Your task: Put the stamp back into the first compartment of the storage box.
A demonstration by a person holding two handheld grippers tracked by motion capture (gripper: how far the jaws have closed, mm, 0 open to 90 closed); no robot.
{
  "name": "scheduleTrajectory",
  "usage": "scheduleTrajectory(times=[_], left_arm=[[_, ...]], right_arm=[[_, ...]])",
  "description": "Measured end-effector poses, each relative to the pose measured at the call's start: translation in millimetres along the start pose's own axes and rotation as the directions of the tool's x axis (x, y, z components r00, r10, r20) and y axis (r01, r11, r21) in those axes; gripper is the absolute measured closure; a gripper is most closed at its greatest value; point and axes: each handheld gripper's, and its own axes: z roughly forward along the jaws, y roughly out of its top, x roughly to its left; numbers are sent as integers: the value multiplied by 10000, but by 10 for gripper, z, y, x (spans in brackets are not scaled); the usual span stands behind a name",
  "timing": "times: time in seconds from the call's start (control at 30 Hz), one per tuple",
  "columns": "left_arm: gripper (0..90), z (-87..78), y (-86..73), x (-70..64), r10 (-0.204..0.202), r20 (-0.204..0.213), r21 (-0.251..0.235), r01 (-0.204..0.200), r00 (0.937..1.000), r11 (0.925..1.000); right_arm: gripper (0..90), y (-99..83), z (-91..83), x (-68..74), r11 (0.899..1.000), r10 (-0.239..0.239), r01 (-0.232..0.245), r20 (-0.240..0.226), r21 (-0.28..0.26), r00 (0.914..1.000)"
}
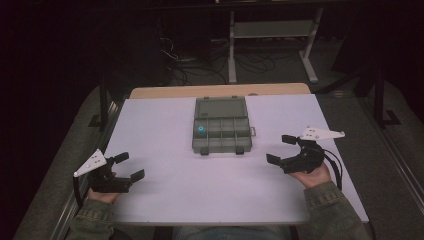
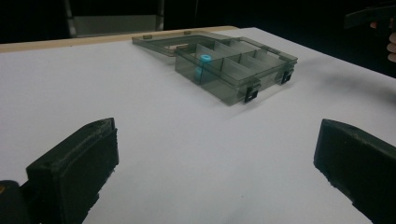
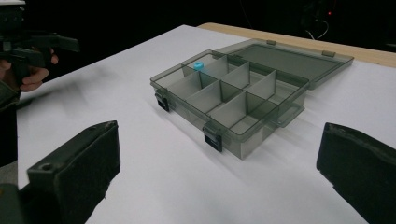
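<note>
Flanking the unlabelled open organizer box (image 1: 221, 131), left gripper (image 1: 127, 166) and right gripper (image 1: 280, 149) fingers gape wide, empty.

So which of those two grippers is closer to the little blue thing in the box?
Left, though not by much. The left gripper sits toward the person and to the left of the blue piece; the right gripper is farther off, across the box.

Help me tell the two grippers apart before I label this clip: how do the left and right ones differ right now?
The left gripper sits near the table's front left corner, far from the compartment box; the right gripper sits farther up the table, closer to the box. The left gripper's grey plate tilts toward the table's left edge, the right's plate toward its right edge. Both are open, empty and hand-held.
</note>
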Motion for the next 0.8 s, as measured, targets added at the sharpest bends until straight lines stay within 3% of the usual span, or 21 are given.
scheduleTrajectory(times=[0.8], left_arm=[[0, 2, -2, -4, 69, 71, 59, -69, 10000, 10000]], right_arm=[[0, -274, -269, -40, 9981, 294, -250, 791, -560, 9964]])
